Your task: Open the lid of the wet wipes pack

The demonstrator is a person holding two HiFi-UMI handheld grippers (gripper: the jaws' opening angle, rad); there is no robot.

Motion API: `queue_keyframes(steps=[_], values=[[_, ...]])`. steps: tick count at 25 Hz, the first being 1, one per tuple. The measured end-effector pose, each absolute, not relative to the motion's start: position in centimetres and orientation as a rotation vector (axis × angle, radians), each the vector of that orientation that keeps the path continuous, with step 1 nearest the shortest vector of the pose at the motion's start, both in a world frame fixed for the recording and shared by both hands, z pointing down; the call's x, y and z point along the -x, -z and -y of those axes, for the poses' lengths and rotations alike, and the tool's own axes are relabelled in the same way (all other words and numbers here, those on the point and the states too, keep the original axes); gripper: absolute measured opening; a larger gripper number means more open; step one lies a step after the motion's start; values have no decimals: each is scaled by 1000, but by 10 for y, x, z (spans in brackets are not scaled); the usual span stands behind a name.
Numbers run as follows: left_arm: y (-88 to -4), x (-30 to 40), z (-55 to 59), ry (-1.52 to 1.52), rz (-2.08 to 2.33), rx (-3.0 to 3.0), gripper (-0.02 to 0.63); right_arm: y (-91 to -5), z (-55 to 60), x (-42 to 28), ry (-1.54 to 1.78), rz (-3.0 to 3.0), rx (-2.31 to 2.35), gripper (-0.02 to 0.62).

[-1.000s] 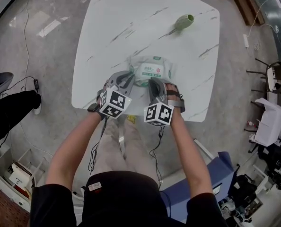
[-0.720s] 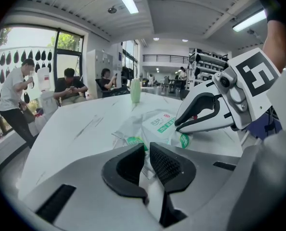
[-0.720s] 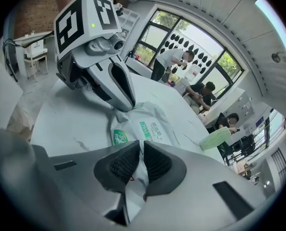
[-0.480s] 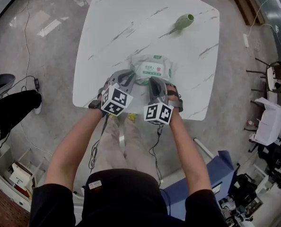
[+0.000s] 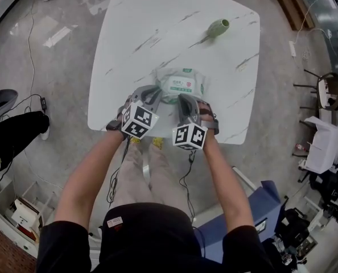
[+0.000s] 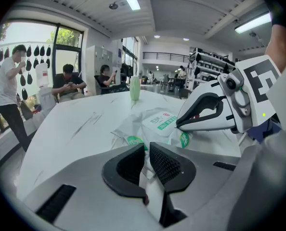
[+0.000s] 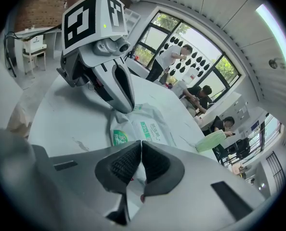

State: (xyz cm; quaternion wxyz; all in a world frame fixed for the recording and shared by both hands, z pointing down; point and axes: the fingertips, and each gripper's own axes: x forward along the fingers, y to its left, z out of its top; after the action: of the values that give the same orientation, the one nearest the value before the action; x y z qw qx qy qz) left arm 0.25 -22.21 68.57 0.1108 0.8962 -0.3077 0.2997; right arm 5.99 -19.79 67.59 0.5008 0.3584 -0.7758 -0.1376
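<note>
Head view: crinkly soft wipes pack [image 5: 181,84], marbled tabletop [image 5: 157,21].

The wet wipes pack [image 5: 180,84] bears a green-and-white printed label, too small to read.

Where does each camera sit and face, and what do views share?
Head view: on the head, facing steeply down at table and wet wipes pack; both forearms show.
Left gripper view: on the left gripper, shut on the pack, facing the vase; right gripper at right.
Right gripper view: along jaws just closing on the pack; left gripper at left.
All share the pack.
</note>
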Motion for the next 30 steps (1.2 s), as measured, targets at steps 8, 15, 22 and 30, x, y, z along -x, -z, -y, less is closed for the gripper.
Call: queue_keyframes(steps=[8, 15, 22, 30], values=[[-688, -3, 221, -887, 893, -2634, 52, -672, 197, -60, 338, 1874, -843, 9], [-688, -5, 221, -888, 886, -2628, 52, -665, 198, -62, 322, 1873, -863, 5], [-688, -4, 220, -886, 879, -2623, 52, -650, 203, -64, 299, 1896, -880, 5], [-687, -4, 220, -887, 878, -2625, 52, -633, 215, -68, 294, 1919, -928, 5]])
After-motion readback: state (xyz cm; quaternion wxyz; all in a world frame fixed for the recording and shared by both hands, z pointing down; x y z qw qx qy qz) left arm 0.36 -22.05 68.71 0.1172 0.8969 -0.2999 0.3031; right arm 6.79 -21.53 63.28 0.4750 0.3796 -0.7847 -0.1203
